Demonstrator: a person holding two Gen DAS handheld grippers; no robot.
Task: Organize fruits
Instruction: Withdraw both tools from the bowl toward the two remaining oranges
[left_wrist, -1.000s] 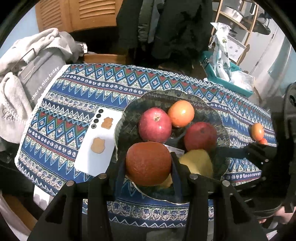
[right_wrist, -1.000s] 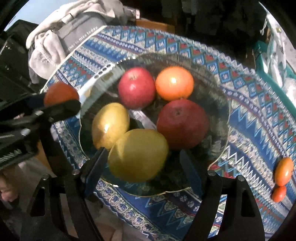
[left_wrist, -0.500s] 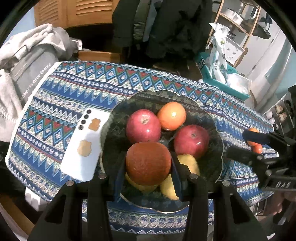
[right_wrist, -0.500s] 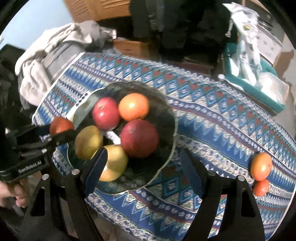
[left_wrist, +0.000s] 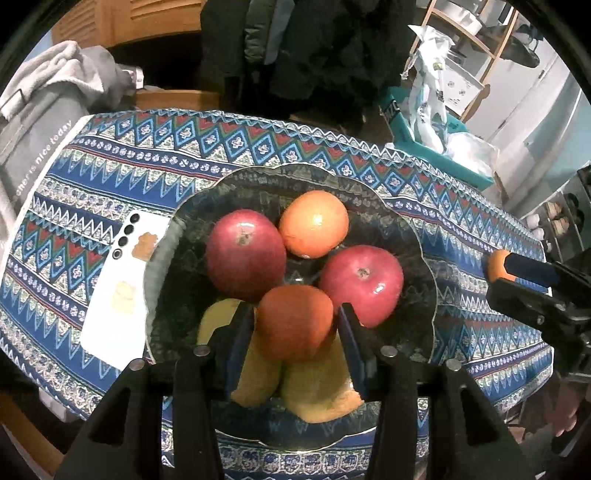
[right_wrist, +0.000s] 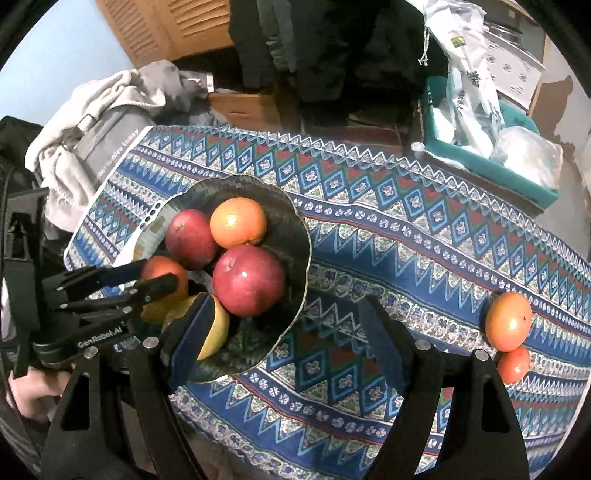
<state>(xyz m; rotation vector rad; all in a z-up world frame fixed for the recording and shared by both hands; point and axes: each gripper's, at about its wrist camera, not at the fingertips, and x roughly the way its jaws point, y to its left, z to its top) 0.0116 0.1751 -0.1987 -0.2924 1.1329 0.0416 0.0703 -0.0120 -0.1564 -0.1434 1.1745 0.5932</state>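
Note:
My left gripper (left_wrist: 295, 325) is shut on an orange (left_wrist: 295, 323) and holds it over the near part of the dark scalloped bowl (left_wrist: 417, 236). The bowl holds two red apples (left_wrist: 245, 254) (left_wrist: 364, 284), another orange (left_wrist: 314, 229) and two yellow fruits (left_wrist: 317, 391). My right gripper (right_wrist: 291, 332) is open and empty above the cloth, right of the bowl (right_wrist: 295, 229). Two loose oranges (right_wrist: 509, 321) (right_wrist: 514, 364) lie on the cloth at the right. The left gripper also shows in the right wrist view (right_wrist: 155, 277), with its orange (right_wrist: 162, 271).
A white phone (left_wrist: 114, 291) lies face down left of the bowl, partly under its rim. The table has a blue patterned cloth (right_wrist: 406, 229). A grey bag and towels (right_wrist: 92, 129) sit at the left end, a teal bin with plastic bags (right_wrist: 480, 140) behind the table.
My left gripper has carried its orange farther over the bowl. My right gripper has pulled back and swung right, away from the bowl; the loose oranges are now closer to it.

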